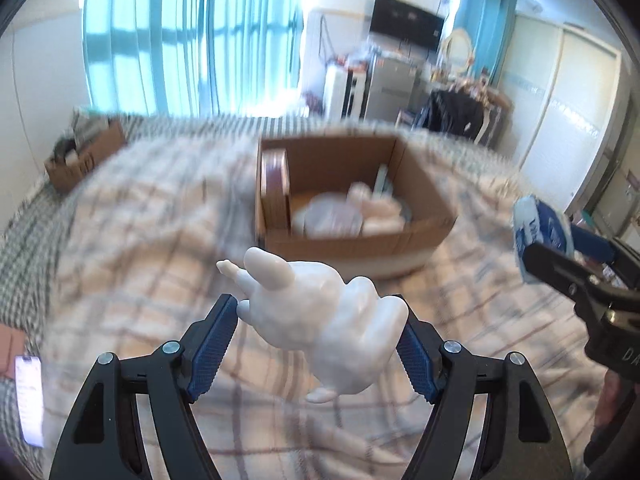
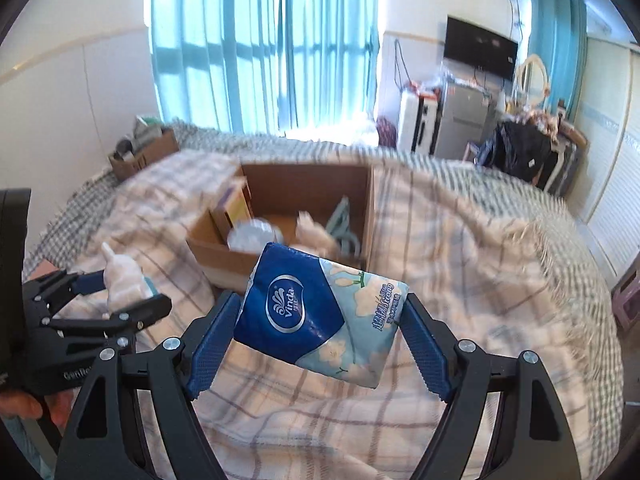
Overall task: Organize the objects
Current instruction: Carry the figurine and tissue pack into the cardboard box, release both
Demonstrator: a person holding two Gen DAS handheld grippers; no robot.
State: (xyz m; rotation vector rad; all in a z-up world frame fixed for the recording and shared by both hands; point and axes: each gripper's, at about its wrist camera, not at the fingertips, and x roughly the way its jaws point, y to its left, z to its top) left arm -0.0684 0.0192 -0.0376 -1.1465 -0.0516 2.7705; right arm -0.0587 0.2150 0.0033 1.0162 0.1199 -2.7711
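My left gripper (image 1: 320, 320) is shut on a white rabbit figurine (image 1: 320, 312) and holds it above the plaid bed cover (image 1: 140, 240). My right gripper (image 2: 320, 320) is shut on a blue Vinda tissue pack (image 2: 316, 312), also held above the bed. An open cardboard box (image 1: 424, 184) sits on the bed ahead of both grippers, with a brown case, a pale round item and a plush toy inside. The box also shows in the right wrist view (image 2: 368, 200). The left gripper with the figurine (image 2: 120, 280) shows at the left of the right wrist view. The right gripper with the pack (image 1: 540, 232) shows at the right of the left wrist view.
A second cardboard box (image 1: 84, 156) with items stands at the far left of the bed by the wall. A phone (image 1: 30, 400) lies at the bed's left edge. Blue curtains (image 1: 192, 36), a wall TV (image 1: 406, 24) and cluttered furniture stand beyond the bed.
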